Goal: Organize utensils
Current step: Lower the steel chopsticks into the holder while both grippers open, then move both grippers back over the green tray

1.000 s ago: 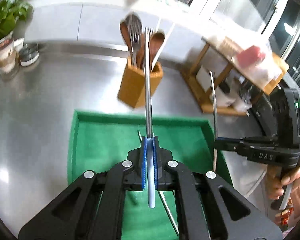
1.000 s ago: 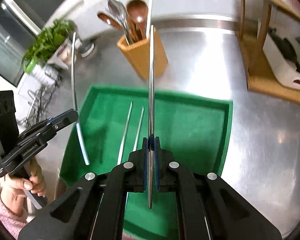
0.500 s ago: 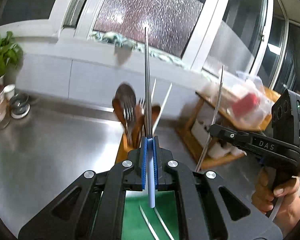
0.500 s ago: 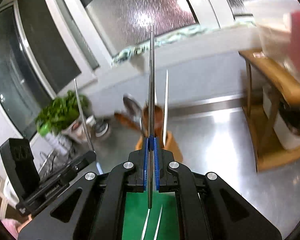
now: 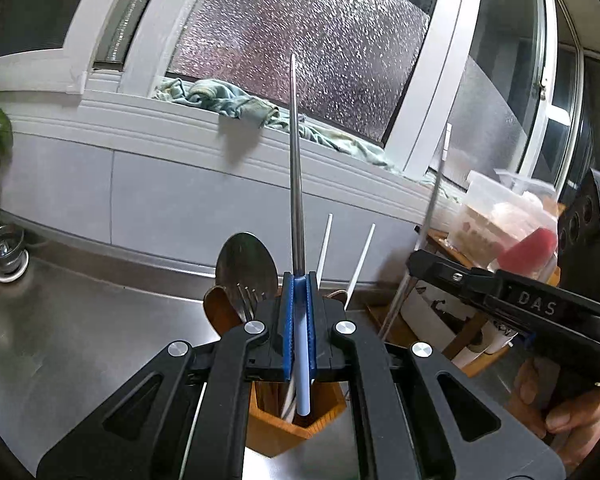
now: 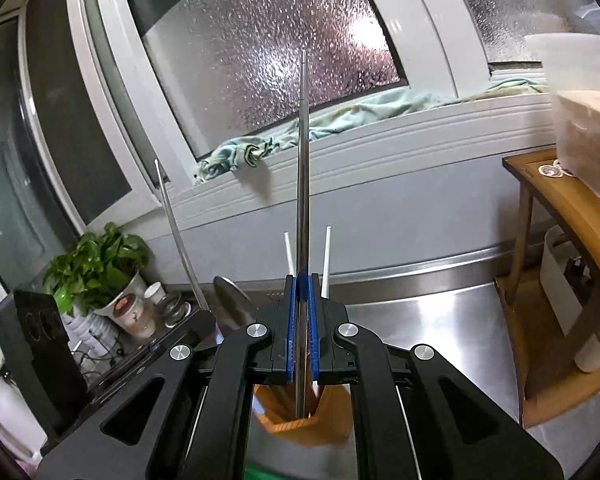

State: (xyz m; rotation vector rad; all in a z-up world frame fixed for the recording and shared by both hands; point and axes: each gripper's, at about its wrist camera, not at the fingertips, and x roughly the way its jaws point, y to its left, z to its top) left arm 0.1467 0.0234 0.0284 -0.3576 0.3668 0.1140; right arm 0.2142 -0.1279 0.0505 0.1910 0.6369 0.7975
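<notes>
My left gripper (image 5: 299, 308) is shut on a metal chopstick (image 5: 296, 184) with a pale blue end, which stands upright. Just below and behind the jaws sits the wooden utensil holder (image 5: 296, 420), with a steel spoon (image 5: 246, 264), a fork, a wooden spoon (image 5: 220, 312) and two white chopsticks (image 5: 324, 244) in it. My right gripper (image 6: 301, 308) is shut on a second metal chopstick (image 6: 303, 160), also upright, above the same holder (image 6: 300, 428). Each gripper shows in the other's view, the right gripper (image 5: 416, 260) on the right and the left gripper (image 6: 202, 316) on the left.
The steel counter (image 6: 440, 320) runs to a white wall under a frosted window with a cloth (image 5: 236, 104) on its sill. A wooden rack (image 6: 560, 216) with plastic boxes stands right. A potted plant (image 6: 96, 268) and small cups stand left. A green mat edge (image 6: 256, 472) shows below.
Both grippers lifted their chopsticks off the green mat, tilted upward and moved in to the wooden holder, which now sits under the jaws. The mat has nearly left both views.
</notes>
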